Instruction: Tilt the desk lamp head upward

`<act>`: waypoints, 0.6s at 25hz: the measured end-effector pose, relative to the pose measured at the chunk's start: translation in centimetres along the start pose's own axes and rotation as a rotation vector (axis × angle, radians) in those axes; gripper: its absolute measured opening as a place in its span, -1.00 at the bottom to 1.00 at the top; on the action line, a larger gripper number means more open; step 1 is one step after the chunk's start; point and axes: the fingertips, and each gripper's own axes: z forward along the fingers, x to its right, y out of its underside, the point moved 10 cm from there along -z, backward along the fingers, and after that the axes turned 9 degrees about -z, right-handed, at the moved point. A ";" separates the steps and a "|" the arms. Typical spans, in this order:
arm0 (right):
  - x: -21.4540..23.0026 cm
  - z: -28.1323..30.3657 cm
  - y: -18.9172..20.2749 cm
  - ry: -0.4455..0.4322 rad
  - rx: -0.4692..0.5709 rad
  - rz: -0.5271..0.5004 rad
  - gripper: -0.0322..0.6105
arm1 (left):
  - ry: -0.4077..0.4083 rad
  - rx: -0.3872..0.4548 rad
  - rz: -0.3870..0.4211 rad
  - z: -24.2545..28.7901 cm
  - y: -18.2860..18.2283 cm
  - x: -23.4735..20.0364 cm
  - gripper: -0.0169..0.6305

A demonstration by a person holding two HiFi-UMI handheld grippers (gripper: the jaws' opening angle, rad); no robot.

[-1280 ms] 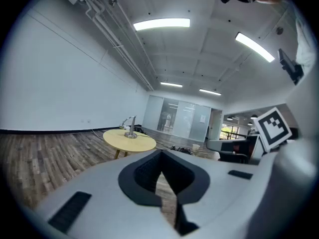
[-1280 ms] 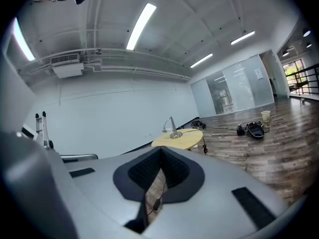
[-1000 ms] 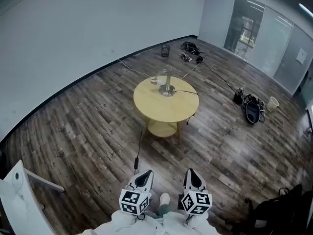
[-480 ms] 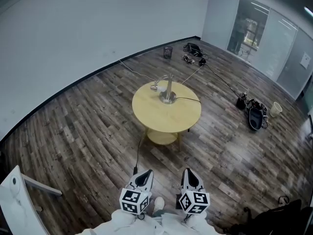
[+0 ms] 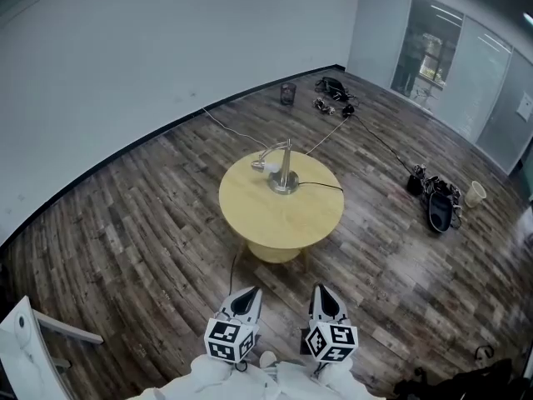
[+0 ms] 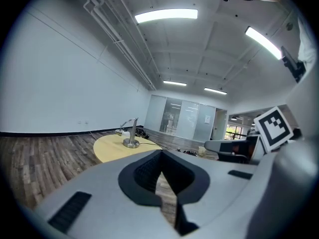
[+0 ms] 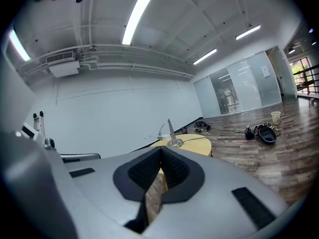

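Note:
A silver desk lamp stands on a round yellow table in the middle of the room. Its small white head hangs off a curved arm to the left and points down. Both grippers are low in the head view, well short of the table: the left gripper and the right gripper are side by side, each shut with nothing held. The left gripper looks along its jaws at the lamp far off. From the right gripper the lamp also shows in the distance.
The floor is dark wood planks. A black cable runs from the table toward me. Bags and a cup lie at the right, a dark bin and gear by the far wall. A white panel stands at the lower left.
The table and lamp have come closer and sit lower in the head view. Both grippers keep their places in the view and stay shut.

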 end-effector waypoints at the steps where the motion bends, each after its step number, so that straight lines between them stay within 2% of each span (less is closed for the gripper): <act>1: 0.5 0.7 -0.1 -0.001 -0.002 -0.002 -0.87 | -0.002 0.000 0.000 0.9 -0.2 -0.1 -0.95; 8: 3.5 4.5 -0.3 0.000 -0.019 -0.002 -0.87 | -0.028 0.009 -0.009 5.0 -1.0 -0.9 -0.95; 15: 4.1 7.8 -0.4 -0.026 -0.046 0.025 -0.87 | -0.047 -0.013 -0.003 7.9 -2.4 -2.1 -0.95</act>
